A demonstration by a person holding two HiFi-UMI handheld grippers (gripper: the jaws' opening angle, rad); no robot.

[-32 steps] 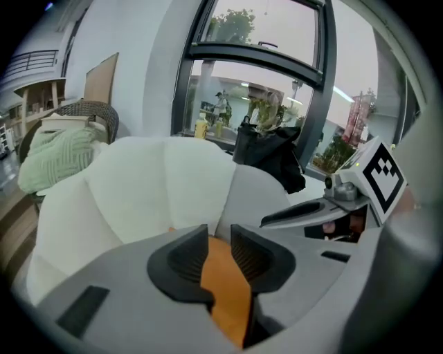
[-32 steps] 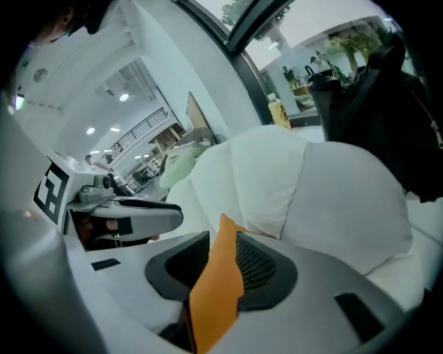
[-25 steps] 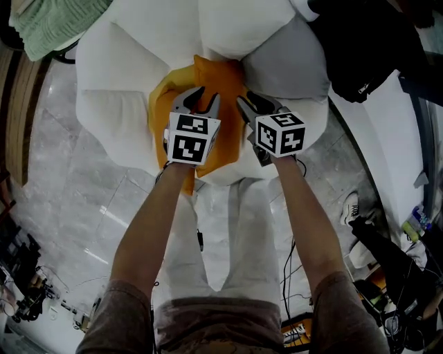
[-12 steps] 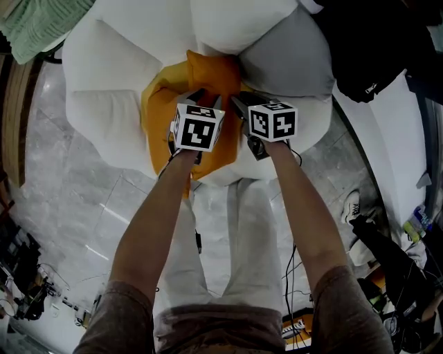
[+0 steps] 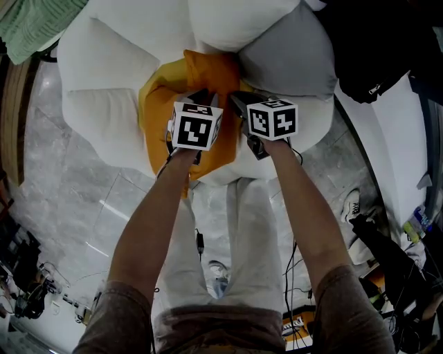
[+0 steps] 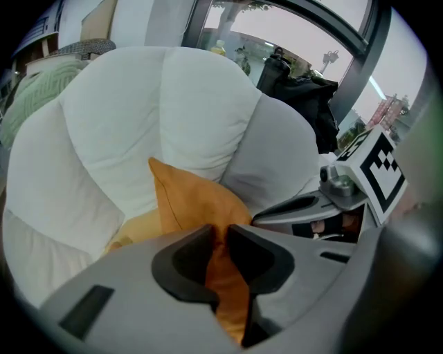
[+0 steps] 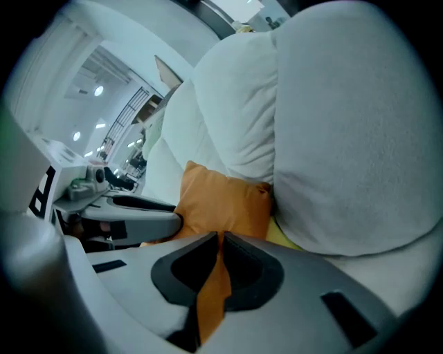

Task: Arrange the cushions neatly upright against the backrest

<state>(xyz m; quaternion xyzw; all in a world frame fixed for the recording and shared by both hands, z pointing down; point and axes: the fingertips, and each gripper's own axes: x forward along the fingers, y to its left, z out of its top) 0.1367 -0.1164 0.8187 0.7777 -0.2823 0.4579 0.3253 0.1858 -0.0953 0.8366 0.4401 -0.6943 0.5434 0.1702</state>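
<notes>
Left tool [image 6: 220,234] and right tool [image 7: 220,242] have just closed, each pinching fabric of the orange cushion [image 5: 208,69] lying low before the backrest [image 5: 228,21]; I reckon I lift it upright next.

Both bare forearms [image 5: 149,228] reach forward, side by side. The left hand-held gripper [image 6: 220,234] and the right hand-held gripper [image 7: 220,240] have just been closing, each pinching the orange cushion [image 6: 194,200].
</notes>
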